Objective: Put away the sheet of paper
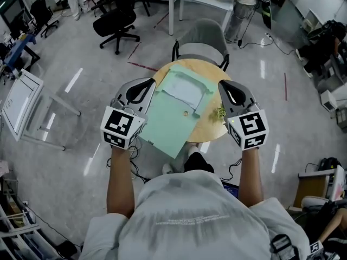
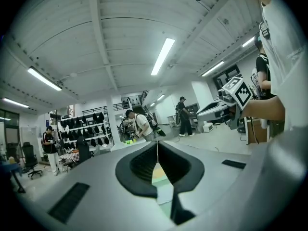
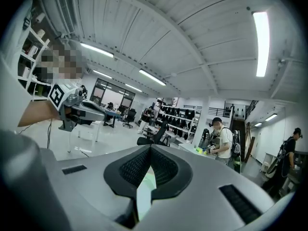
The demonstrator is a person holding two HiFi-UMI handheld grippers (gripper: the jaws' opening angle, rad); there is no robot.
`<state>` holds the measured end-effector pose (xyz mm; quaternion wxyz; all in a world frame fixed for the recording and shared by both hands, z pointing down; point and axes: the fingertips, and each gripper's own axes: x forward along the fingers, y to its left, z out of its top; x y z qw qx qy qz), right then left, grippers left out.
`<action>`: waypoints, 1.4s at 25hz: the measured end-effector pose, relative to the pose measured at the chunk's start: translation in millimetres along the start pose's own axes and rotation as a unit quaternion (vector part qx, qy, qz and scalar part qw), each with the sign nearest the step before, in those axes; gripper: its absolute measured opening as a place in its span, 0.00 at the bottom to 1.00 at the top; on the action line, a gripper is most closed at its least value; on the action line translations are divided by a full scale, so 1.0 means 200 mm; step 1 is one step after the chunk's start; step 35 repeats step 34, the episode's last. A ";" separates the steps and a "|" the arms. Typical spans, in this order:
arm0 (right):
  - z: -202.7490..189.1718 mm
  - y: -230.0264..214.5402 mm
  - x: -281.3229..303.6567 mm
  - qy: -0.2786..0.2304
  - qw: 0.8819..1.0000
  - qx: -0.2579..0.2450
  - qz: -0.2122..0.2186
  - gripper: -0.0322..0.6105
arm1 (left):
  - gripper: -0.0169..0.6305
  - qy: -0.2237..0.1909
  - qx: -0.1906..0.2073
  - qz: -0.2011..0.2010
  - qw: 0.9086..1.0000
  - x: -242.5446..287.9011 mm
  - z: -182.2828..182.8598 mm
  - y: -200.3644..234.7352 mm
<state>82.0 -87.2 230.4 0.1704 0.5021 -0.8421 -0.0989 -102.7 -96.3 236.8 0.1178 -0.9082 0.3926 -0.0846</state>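
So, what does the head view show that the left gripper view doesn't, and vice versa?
Head view only: the round table, the grey chair, and the green folder's whole face. Left gripper view only: ceiling lights. Both: the folder, the left gripper shut on its edge, and the right gripper.

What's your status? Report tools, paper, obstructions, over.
Left tool and right tool both shut on side edges of green folder. Folder over round table, white sheet at its far end. Small green sprig by right tool.
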 end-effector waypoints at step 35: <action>-0.09 0.15 0.07 0.036 0.999 -0.023 0.034 0.09 | 0.06 0.017 -0.027 -0.004 0.999 -0.02 -0.11 0.00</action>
